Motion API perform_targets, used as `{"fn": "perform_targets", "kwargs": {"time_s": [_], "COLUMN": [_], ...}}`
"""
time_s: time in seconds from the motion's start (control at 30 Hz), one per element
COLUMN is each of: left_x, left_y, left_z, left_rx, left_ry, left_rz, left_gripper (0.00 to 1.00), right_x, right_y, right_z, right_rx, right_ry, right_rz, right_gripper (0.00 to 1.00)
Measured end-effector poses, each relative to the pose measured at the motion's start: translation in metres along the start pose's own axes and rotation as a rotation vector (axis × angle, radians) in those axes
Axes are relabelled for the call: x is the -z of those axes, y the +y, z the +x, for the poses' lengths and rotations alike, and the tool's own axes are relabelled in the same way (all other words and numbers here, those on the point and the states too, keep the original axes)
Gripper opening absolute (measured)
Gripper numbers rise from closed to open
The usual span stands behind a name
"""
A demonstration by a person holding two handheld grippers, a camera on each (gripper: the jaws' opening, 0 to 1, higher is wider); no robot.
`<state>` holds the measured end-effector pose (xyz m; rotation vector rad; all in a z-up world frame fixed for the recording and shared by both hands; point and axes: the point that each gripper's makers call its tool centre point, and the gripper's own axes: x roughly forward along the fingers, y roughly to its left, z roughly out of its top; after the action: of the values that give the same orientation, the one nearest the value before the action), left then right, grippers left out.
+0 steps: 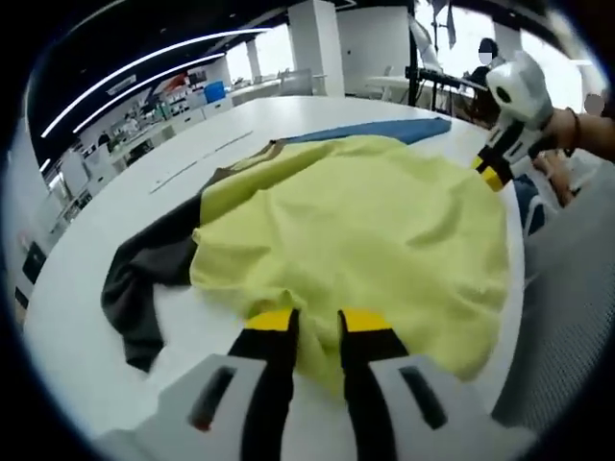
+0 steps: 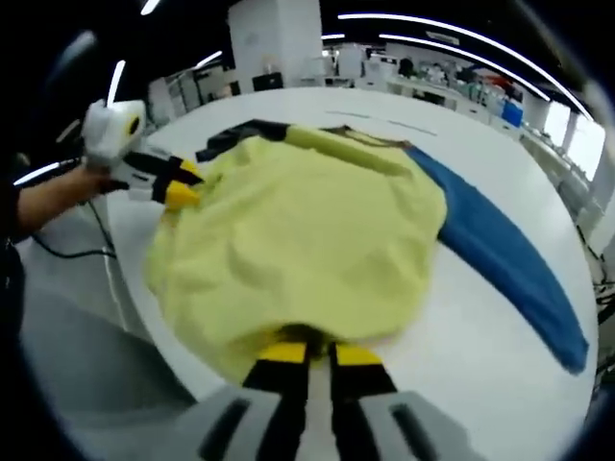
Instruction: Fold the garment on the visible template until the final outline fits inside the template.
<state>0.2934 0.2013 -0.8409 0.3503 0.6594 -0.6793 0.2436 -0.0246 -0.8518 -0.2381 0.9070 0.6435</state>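
Left gripper view: rides low over the white table (image 1: 115, 240), close at one hem of the yellow garment (image 1: 365, 230); faces across the garment toward windows and a white pillar.
Left view, far side: right gripper (image 1: 492, 178) sits at the garment's opposite edge, upper right of frame.
Right gripper view: low, close at the garment's (image 2: 298, 240) opposite hem; faces back across it toward a lab with ceiling light strips.
Right view, far side: left gripper (image 2: 183, 192) at the garment's far-left edge.
Shared ground: the garment, the table (image 2: 461, 336), the blue template (image 1: 384, 130) (image 2: 509, 259) beside the garment; views face each other.
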Motion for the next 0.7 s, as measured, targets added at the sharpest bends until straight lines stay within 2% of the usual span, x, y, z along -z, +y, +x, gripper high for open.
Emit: {"fn": "perform_targets", "kwargs": {"time_s": [0.07,0.17,0.37,0.5,0.57,0.7], "left_x": [0.0,0.0,-0.009,-0.017,-0.024,-0.012], "left_y": [-0.002,-0.003,-0.003,0.009,0.008,0.027], "left_z": [0.0,0.002,-0.013,-0.035,-0.045,-0.048], "left_rx": [0.005,0.011,0.025,0.012,0.016,0.015], "left_ry": [0.002,0.003,-0.009,-0.035,-0.042,-0.052], "left_rz": [-0.021,-0.012,0.059,0.154,0.157,0.119], "left_gripper": [0.16,0.18,0.21,0.2,0.19,0.16], "right_x": [0.0,0.0,0.0,0.0,0.0,0.0], "right_y": [0.001,0.001,0.0,0.0,-0.001,-0.001], "right_z": [0.001,0.001,0.002,0.002,0.002,0.002], "right_rx": [-0.004,-0.001,-0.001,-0.002,-0.003,-0.005], "right_ry": [-0.002,-0.002,-0.003,-0.001,-0.001,-0.001], "right_rz": [0.004,0.0,0.01,0.018,0.016,0.022], "right_gripper": [0.0,0.0,0.0,0.0,0.0,0.0]}}
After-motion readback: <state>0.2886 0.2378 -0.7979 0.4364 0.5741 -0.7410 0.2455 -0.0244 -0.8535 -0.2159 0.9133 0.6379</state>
